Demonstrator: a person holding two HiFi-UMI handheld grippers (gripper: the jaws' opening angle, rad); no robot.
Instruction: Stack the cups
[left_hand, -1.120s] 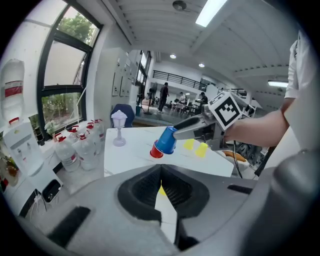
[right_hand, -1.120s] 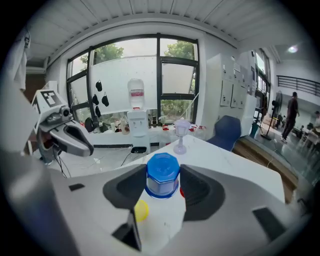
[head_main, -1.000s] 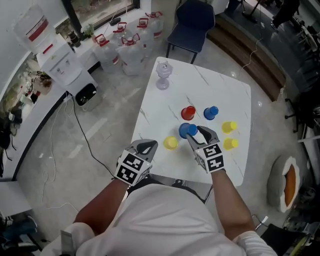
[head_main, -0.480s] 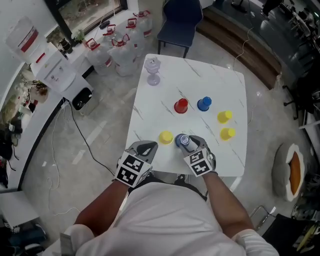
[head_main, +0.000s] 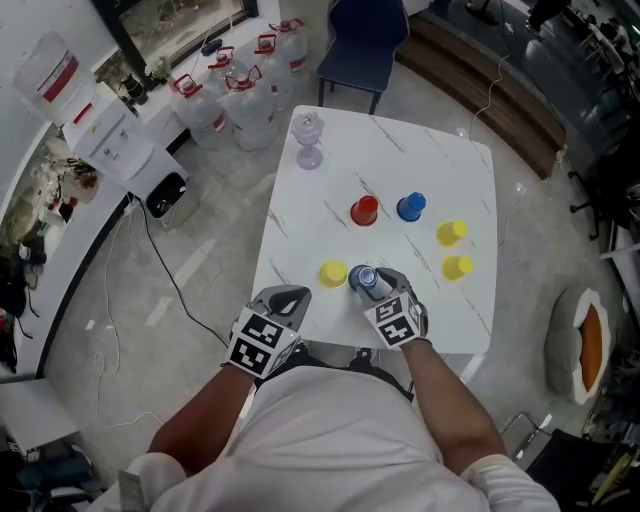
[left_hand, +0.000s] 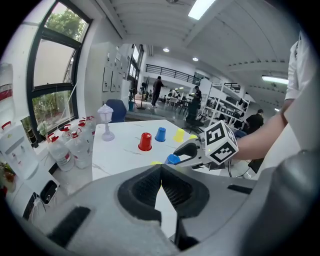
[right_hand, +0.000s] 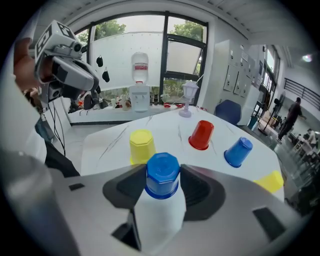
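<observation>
My right gripper (head_main: 372, 284) is shut on an upside-down blue cup (head_main: 362, 278), its pads against the cup's sides (right_hand: 162, 175). Just left of it a yellow cup (head_main: 333, 273) stands upside down on the white table (head_main: 400, 150). Farther out are a red cup (head_main: 364, 211), a second blue cup (head_main: 410, 207) and two more yellow cups (head_main: 450, 233) (head_main: 457, 267). My left gripper (head_main: 285, 298) sits at the table's near edge, left of the yellow cup, shut with nothing between its pads (left_hand: 160, 172).
A small lilac lamp-shaped ornament (head_main: 307, 140) stands at the table's far left corner. A blue chair (head_main: 362, 40) is beyond the table. Water bottles (head_main: 230, 100) and a dispenser (head_main: 110, 130) stand on the floor to the left.
My right gripper has drawn back toward the near edge with the blue cup, which now sits level with the yellow cup. The left gripper has stayed put.
</observation>
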